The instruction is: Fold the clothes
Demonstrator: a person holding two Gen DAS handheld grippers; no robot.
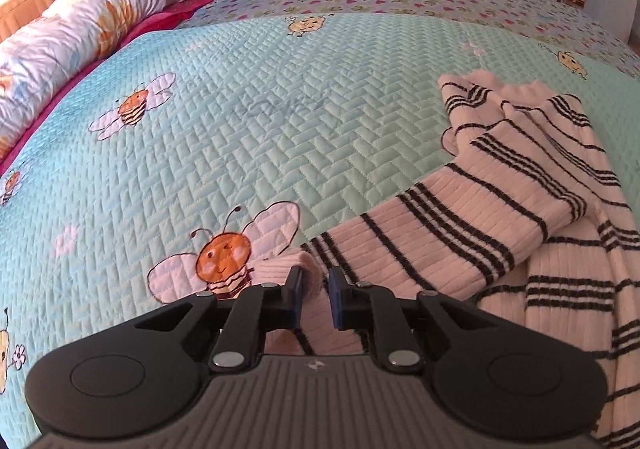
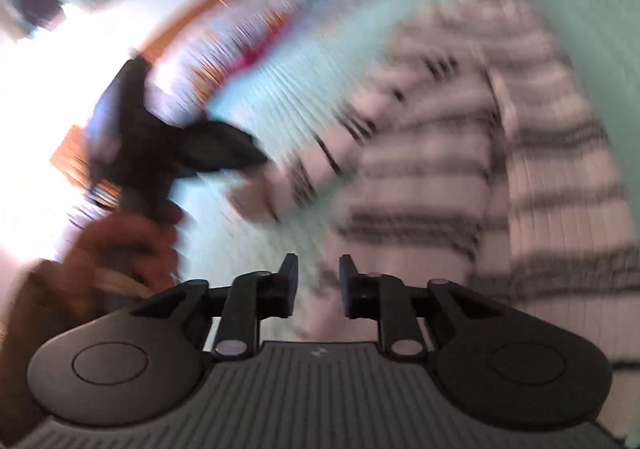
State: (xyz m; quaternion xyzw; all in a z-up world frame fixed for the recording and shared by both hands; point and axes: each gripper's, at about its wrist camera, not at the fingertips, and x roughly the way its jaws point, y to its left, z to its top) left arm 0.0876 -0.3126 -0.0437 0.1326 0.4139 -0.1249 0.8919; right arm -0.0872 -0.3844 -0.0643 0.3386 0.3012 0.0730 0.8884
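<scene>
Pink striped sweater [image 1: 532,185] lies on quilted bee-print bedspread [image 1: 248,117], sleeve stretched toward left gripper [image 1: 316,297]. Sleeve cuff sits between its jaws; gap visible on one side, so firm pinch cannot be told. Right gripper [image 2: 318,281] jaws apart, nothing between them; view badly blurred, sweater probably below. Floral pillow [image 1: 100,21] at bed's far-left edge.

A bed's quilted bee-print coverlet [image 1: 280,121] carries a striped sweater [image 1: 500,209] and a rolled floral duvet [image 1: 100,29].
</scene>
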